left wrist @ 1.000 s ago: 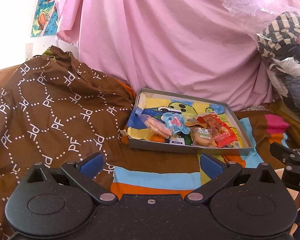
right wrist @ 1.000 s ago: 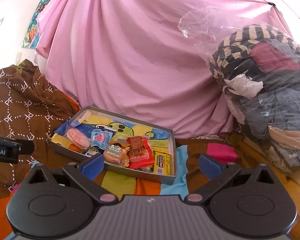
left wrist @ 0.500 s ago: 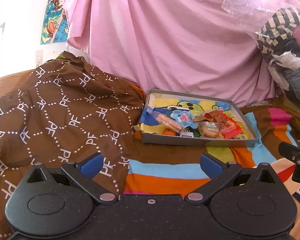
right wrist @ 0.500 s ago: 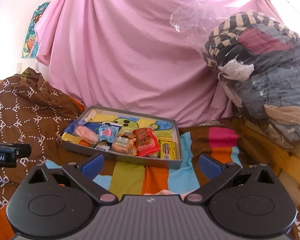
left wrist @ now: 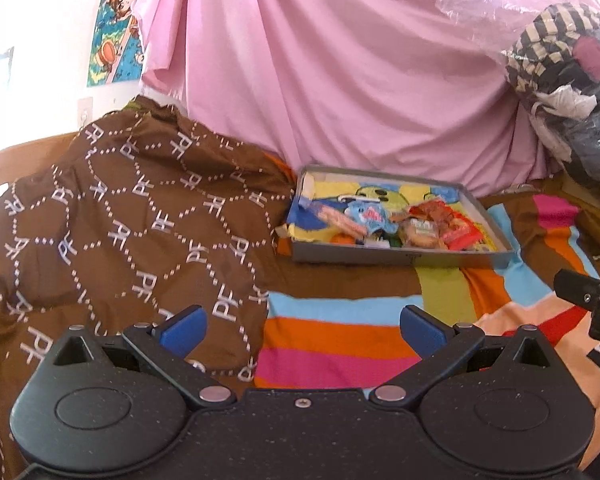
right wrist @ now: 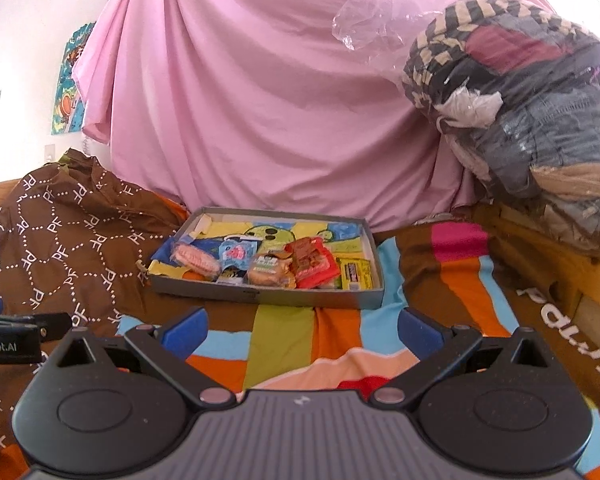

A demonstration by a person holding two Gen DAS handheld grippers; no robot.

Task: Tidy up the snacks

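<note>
A shallow grey box with a cartoon-printed bottom lies on a striped blanket and holds several snack packets. Among them are a pink wafer pack, a light blue pouch, a bun in clear wrap, a red packet and a yellow packet. My left gripper is open and empty, well short of the box. My right gripper is likewise open and empty, facing the box from the near side.
A brown patterned cloth is heaped to the left of the box. A pink sheet hangs behind it. A plastic-wrapped pile of clothes rises at the right, above a wooden bed edge. The striped blanket spreads between grippers and box.
Both grippers have drawn back from the box, which now looks smaller and farther. More striped blanket shows in front. The jaws stayed open and the snacks have not moved.
</note>
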